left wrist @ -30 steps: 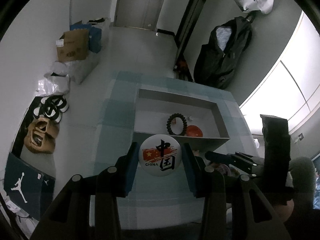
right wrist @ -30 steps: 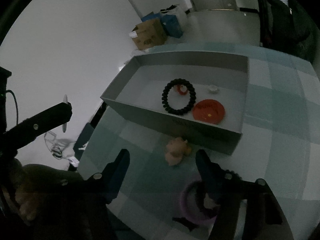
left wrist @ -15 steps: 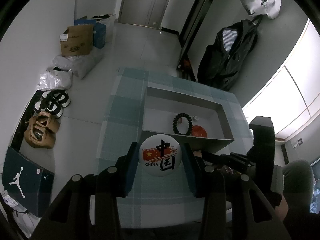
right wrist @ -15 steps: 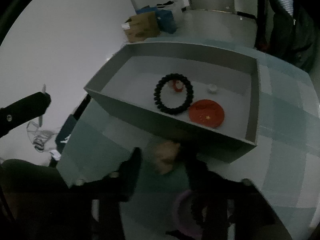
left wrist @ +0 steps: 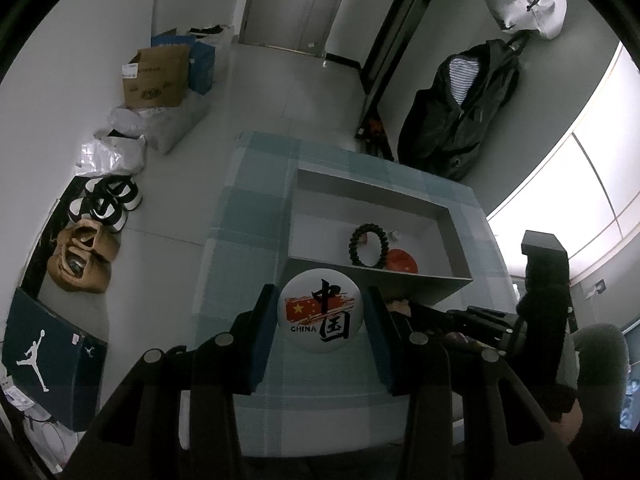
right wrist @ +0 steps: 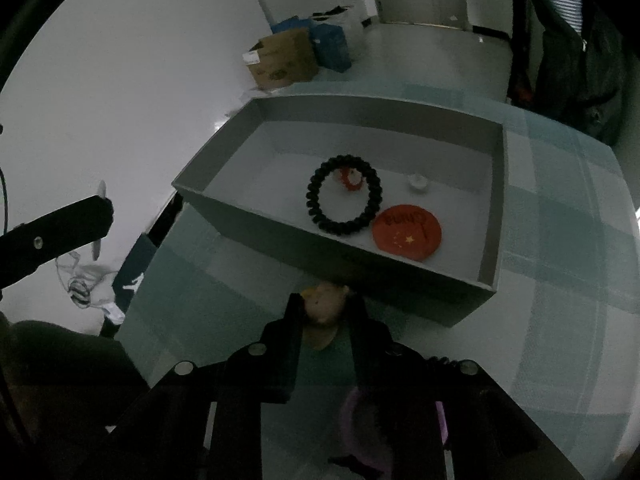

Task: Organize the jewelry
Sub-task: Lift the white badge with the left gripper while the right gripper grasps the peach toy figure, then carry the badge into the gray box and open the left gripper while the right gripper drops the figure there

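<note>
1. We are mid-pickup: our left gripper [left wrist: 320, 312] is clamped on the white badge [left wrist: 320, 311], held above the table [left wrist: 244, 216] just short of the box [left wrist: 376, 276]
2. Our right gripper [right wrist: 325, 312] has its jaws closed in on the small pink trinket [right wrist: 322, 308] lying on the cloth against the box's near wall; whether it is gripped firmly, we cannot tell
3. Next we judge both pieces must be lifted over that wall
4. Open floor lies left of the bracelet [right wrist: 344, 200] and red badge [right wrist: 406, 232]
</note>
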`<state>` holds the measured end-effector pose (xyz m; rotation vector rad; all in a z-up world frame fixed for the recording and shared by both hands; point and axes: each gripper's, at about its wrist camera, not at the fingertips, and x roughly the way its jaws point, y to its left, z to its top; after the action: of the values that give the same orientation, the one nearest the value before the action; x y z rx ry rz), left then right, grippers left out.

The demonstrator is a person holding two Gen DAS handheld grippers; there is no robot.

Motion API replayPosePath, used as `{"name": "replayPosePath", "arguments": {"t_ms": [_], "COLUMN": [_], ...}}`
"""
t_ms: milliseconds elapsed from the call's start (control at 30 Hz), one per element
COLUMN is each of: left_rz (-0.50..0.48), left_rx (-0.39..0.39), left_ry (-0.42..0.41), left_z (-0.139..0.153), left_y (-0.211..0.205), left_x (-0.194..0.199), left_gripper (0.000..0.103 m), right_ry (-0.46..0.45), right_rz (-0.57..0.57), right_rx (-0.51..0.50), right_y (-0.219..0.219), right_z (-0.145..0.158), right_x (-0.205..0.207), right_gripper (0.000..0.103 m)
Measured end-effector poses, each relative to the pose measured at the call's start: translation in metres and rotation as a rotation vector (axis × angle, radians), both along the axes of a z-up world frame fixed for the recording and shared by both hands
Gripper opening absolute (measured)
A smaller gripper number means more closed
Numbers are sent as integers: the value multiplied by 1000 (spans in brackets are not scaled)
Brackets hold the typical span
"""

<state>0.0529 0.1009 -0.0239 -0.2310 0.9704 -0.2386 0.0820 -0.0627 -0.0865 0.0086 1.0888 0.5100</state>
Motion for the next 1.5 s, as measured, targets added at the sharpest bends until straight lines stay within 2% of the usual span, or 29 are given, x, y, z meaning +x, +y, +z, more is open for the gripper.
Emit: {"name": "replayPosePath", "arguments": {"t_ms": [267,733,1200,1500], "left_rz": [15,-20,-26,14], "left_rx": [-67,35,17,-23], "left_ry": [-19,-96,-112,-95], "left_z": [2,7,15,19], "left_y": [5,-15,-36,-42], "left_x": [2,-4,10,35], "left_gripper": [37,37,37,37], "right_ry": [-28,-92,-164,-142], "right_rz": [23,2,-40,-17], "right_rx": [37,152,284,251], "right_y": [-2,-18,-45,-52], "right_z": [12,45,89,102], "right_x": [-9,-19,-10,16], "right_gripper": [21,21,21,21]}}
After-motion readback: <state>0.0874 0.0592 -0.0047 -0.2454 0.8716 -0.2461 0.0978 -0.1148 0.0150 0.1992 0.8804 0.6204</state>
